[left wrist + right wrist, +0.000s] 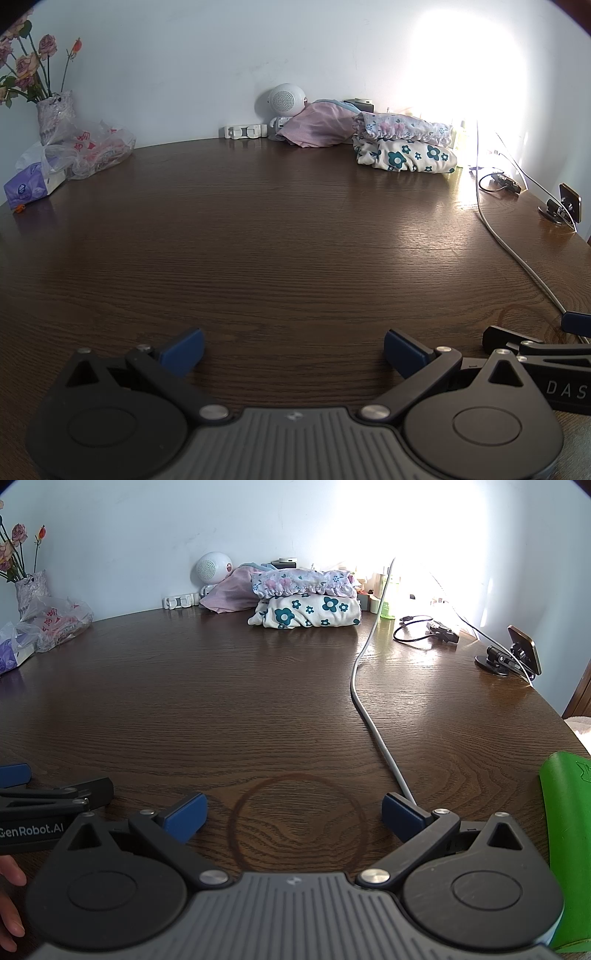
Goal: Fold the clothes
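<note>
Folded clothes sit stacked at the far edge of the dark wooden table (pixel 277 229): a cream garment with teal flowers (pixel 404 157) (pixel 310 612) under a ruffled floral one (pixel 402 126) (pixel 303 582), with a crumpled pink cloth (pixel 317 125) (pixel 231 590) beside them on the left. My left gripper (pixel 293 349) hovers low over the near table, open and holding nothing. My right gripper (pixel 293 814) is alongside it, also open and holding nothing, above a dark ring mark. Each gripper shows at the edge of the other's view.
A grey cable (pixel 364 709) runs from the far right toward my right gripper. A vase of flowers (pixel 51 110), plastic bags (pixel 96 147) and a tissue pack (pixel 31 186) stand at the far left. A phone stand (pixel 517 653), a black cable and bottles are far right. A green object (pixel 569 834) lies near right.
</note>
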`<state>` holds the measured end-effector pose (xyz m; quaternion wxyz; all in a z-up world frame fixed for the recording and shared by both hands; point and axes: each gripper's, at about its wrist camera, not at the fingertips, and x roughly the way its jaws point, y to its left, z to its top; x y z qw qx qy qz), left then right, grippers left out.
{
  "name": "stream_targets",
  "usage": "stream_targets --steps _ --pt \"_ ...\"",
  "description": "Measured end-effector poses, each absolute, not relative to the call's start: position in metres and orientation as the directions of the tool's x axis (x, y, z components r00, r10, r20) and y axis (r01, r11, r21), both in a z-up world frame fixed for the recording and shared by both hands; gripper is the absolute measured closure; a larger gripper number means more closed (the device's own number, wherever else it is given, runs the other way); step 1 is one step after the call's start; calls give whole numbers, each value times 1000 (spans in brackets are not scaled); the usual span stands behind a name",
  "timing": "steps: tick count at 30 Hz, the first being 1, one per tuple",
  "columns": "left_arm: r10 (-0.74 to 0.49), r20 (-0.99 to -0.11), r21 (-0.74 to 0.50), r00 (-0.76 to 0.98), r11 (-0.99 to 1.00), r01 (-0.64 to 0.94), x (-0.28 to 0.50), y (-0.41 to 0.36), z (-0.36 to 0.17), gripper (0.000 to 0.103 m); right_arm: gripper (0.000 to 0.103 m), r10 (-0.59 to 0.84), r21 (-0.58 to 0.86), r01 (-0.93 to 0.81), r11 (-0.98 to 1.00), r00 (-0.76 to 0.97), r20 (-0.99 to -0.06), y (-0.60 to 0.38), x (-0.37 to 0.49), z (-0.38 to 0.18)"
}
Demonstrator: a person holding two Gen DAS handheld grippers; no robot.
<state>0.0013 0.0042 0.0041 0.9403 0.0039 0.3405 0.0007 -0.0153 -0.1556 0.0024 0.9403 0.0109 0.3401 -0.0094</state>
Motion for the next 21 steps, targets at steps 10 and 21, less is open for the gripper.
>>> stream_targets --steps 10,21 --pt "4 -640 8 768 1000 1 1 7 5 0 1 -10 14 25 1000 768 -640 -156 -15 3" --pt "4 -640 8 768 1000 1 0 7 5 0 1 -10 14 24 1000 768 -640 -156 -15 3"
